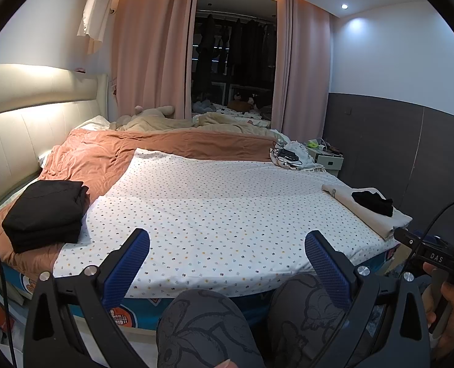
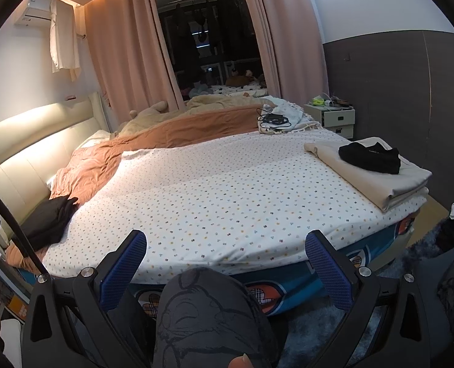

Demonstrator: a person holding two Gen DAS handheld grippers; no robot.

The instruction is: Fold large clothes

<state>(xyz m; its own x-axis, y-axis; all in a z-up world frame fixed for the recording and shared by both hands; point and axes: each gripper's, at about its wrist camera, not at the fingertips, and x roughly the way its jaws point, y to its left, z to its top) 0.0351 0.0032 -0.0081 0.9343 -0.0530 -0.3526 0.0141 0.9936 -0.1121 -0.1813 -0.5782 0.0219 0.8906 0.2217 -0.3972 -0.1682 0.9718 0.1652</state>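
A folded black garment lies on the bed's left side, on the orange quilt; it also shows in the right wrist view. A small black garment sits on a folded cream cloth at the bed's right edge, seen too in the right wrist view on the cream cloth. My left gripper is open and empty above the person's knees, short of the bed. My right gripper is open and empty, likewise short of the bed.
The bed carries a dotted white sheet and an orange quilt. Cables and cloth lie at the far right corner beside a nightstand. The person's knees are in front. Pink curtains hang behind.
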